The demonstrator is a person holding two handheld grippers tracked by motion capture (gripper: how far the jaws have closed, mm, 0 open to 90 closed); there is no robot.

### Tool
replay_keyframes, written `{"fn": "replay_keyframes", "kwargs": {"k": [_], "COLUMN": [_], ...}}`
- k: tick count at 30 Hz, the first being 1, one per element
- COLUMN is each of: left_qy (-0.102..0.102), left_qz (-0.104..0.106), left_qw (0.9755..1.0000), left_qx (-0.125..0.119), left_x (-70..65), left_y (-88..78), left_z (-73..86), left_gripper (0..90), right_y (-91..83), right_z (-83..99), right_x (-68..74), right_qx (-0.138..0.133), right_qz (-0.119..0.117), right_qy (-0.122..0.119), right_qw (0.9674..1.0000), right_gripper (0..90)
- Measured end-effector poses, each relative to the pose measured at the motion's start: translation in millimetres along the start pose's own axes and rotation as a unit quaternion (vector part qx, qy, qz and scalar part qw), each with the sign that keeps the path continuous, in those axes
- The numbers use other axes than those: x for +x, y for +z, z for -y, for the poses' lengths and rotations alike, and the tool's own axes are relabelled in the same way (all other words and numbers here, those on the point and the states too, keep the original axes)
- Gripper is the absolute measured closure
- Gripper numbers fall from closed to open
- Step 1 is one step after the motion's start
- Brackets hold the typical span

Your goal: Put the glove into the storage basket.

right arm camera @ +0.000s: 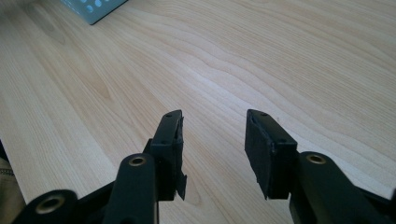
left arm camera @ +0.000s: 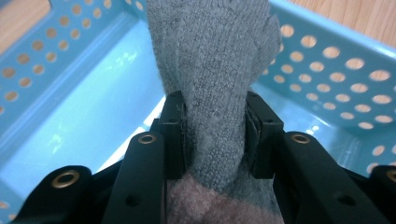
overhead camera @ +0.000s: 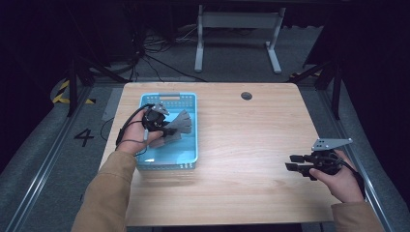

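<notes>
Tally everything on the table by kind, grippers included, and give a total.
Blue perforated basket: 1
Grey knitted glove, clamped in the left gripper over the basket: 1
Grippers, left and right gripper: 2
Total: 4

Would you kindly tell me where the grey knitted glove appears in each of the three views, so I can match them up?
High view: the grey knitted glove lies left of centre, over the blue basket, clamped in the left hand-held gripper.
Left gripper view: it rises up the middle between the jaws.
Right gripper view: the glove is not in it.
Shared landmark: the blue basket, whose perforated wall and corner appear in all three.
</notes>
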State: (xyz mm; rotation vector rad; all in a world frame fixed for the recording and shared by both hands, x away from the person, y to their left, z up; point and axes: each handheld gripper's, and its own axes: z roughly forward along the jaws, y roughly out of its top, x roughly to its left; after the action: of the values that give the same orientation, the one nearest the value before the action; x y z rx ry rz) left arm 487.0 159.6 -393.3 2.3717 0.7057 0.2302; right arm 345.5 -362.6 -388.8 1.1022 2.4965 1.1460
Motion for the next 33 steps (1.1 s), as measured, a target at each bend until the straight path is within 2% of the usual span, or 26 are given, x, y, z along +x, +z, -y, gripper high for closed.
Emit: {"fn": "replay_keyframes", "kwargs": {"k": [7, 10, 16, 19, 22, 26, 29, 33], "left_qy": [0.001, 0.000, -0.005, 0.002, -0.004, 0.003, -0.004, -0.005], "left_qz": [0.013, 0.009, -0.001, -0.002, -0.004, -0.007, -0.007, -0.012], "left_qw": [0.9998, 0.9997, 0.9986, 0.9985, 0.9982, 0.9977, 0.9979, 0.9962], "left_qx": [0.016, 0.023, 0.053, 0.055, 0.060, 0.067, 0.064, 0.086], "left_x": [-0.6, -0.9, 0.2, 0.6, 0.8, 1.7, 2.2, 1.9], "left_y": [13.9, 18.3, 25.0, 26.4, 28.8, 30.1, 30.3, 32.8], "left_z": [0.1, 0.1, 0.9, 0.6, 0.4, -0.5, -0.1, -0.7], "left_gripper": [65.0, 65.0, 64.9, 64.7, 64.2, 64.1, 63.8, 63.4], "right_y": [0.0, 0.4, 3.2, 4.0, 4.5, 4.4, 3.9, 4.4], "right_z": [0.6, 0.5, 0.5, 0.5, 0.2, 0.8, 1.4, 1.4], "right_x": [-0.4, -0.9, -1.4, -1.4, -0.8, -1.1, -0.9, -0.6], "right_qx": [0.000, 0.000, 0.004, 0.004, 0.005, 0.004, 0.004, 0.005], "right_qz": [0.001, 0.000, -0.003, -0.003, -0.003, -0.004, -0.003, -0.003], "right_qy": [0.002, 0.002, 0.002, 0.002, 0.001, 0.003, 0.005, 0.004], "right_qw": [1.0000, 1.0000, 1.0000, 1.0000, 1.0000, 1.0000, 1.0000, 1.0000], "right_gripper": [58.1, 58.0, 57.8, 57.7, 57.6, 57.5, 57.3, 57.2]}}
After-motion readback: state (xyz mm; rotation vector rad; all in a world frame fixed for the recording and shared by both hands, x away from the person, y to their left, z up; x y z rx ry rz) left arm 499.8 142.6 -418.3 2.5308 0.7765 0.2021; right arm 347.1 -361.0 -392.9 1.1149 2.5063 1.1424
